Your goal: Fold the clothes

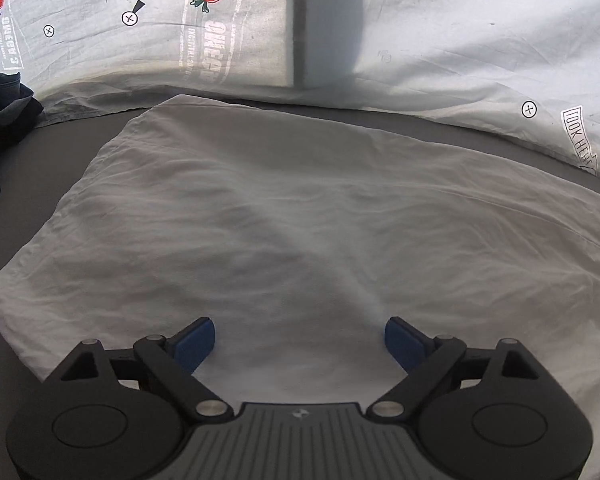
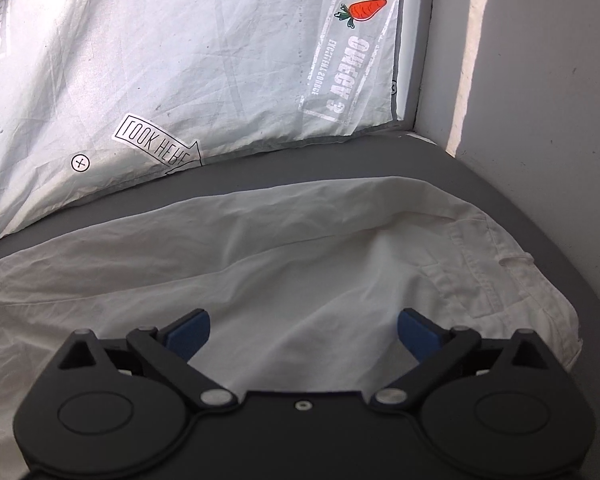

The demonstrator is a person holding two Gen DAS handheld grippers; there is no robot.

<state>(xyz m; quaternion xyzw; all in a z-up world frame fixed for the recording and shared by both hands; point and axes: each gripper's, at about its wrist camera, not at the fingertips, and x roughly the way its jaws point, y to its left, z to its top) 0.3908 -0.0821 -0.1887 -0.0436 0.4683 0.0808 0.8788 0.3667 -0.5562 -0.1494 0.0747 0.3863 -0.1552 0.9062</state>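
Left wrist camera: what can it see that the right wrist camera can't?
Only the left wrist view shows a pile of dark clothes at its left edge, beside the spread white garment. Only the right wrist view shows that garment's waistband, with stitched seams, and the white wall with a strip of sunlight. Both show the white garment lying on a grey surface, a carrot-print sheet behind it, and an open gripper, left and right, holding nothing.

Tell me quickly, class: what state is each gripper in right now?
Left gripper: open, holding nothing, above the white garment.
Right gripper: open, holding nothing, above the same garment.
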